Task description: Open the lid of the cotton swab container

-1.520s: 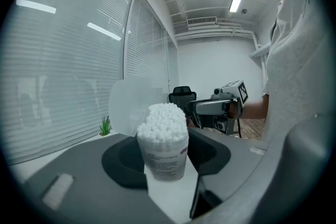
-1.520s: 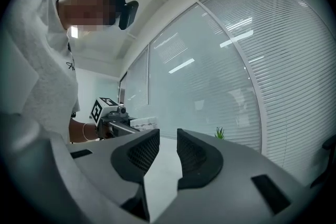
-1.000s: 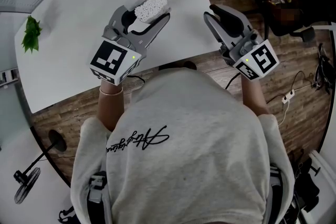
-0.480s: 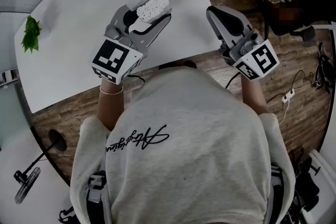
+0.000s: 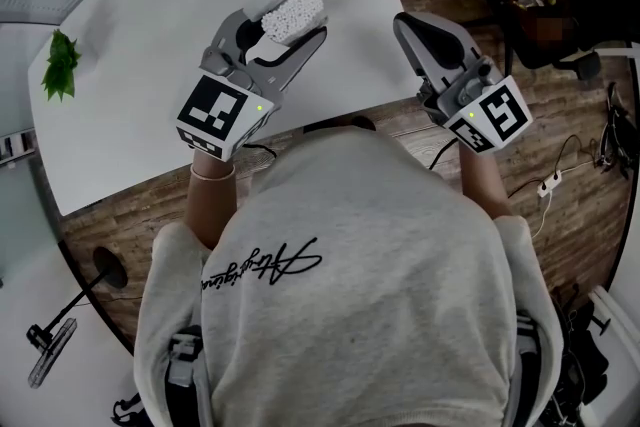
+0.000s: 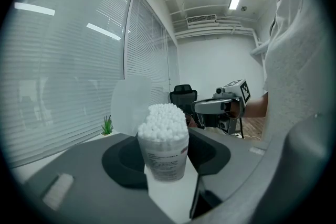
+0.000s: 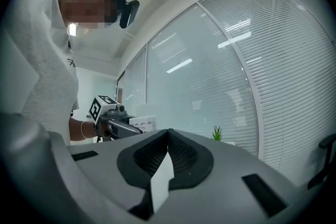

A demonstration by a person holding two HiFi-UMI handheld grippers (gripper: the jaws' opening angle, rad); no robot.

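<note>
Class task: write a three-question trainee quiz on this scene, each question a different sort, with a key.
1. True or false: the left tool holds the cotton swab container.
2. The container's lid is: A shut, B flipped open, C lying on the table.
3. Fill in: the jaws of the right tool are ____ and hold nothing.
Key: 1 true; 2 B; 3 shut.

Print on the cotton swab container (image 6: 164, 157) is unreadably small.
</note>
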